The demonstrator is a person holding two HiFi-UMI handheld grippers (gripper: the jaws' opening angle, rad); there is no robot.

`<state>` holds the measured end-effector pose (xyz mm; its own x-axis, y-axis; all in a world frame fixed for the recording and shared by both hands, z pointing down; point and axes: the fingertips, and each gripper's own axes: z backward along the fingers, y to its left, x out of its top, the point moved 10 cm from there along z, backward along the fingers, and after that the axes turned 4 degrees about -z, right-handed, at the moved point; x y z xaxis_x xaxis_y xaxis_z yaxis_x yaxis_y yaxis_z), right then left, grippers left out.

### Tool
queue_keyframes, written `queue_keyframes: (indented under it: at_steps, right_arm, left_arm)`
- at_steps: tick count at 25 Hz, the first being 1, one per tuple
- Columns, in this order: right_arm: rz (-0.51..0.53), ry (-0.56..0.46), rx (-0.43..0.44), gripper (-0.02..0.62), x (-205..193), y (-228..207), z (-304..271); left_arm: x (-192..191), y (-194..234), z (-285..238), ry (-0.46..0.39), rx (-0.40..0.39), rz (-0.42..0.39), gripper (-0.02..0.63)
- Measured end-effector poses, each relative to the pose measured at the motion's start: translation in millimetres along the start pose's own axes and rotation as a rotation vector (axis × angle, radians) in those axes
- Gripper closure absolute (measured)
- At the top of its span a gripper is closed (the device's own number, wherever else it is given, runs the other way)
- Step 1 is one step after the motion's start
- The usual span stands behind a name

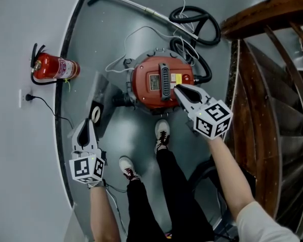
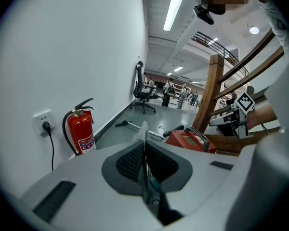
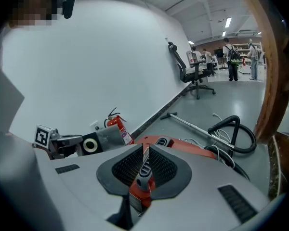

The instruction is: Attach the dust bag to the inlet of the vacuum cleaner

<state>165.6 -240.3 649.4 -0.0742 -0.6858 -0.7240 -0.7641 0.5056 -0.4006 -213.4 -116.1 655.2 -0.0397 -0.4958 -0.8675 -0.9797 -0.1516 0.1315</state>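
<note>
Right gripper [image 1: 178, 88]: jaws all but together, nothing held, poised over the red lid of the vacuum cleaner [image 1: 154, 82]. Left gripper [image 1: 85, 125]: jaws clamped on the edge of the dust bag [image 1: 103, 94], held beside the cleaner, apart from it. Progress: bag not yet attached; lid looks shut, so opening and fitting remain. Surroundings: hose [image 1: 216, 30], wand [image 1: 141, 7], fire extinguisher [image 1: 53, 67]; person's shoes [image 1: 161, 134] crowd the cleaner

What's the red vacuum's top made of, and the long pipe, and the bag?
The vacuum top: probably glossy plastic, moulded red shell. The pipe: looks like metal, silvery shine. The bag: maybe grey paper or fabric, matte and flat.
</note>
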Motion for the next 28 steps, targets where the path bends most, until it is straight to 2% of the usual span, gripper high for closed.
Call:
queue_keyframes:
  at_steps: [12,21,28]
  right_arm:
    - [-0.062,0.043,0.046,0.499,-18,-18,-17]
    - [-0.147,0.079,0.091,0.459,-25,-27,-34]
    - [-0.138,0.089,0.110,0.449,-29,-24,-41]
  left_arm:
    - [-46,1,-43,0.041,0.017,0.038,0.586]
    - [-73,-1,-65,0.081,0.024,0.042,0.588]
    - [-82,-8,-78,0.097,0.017,0.042,0.588]
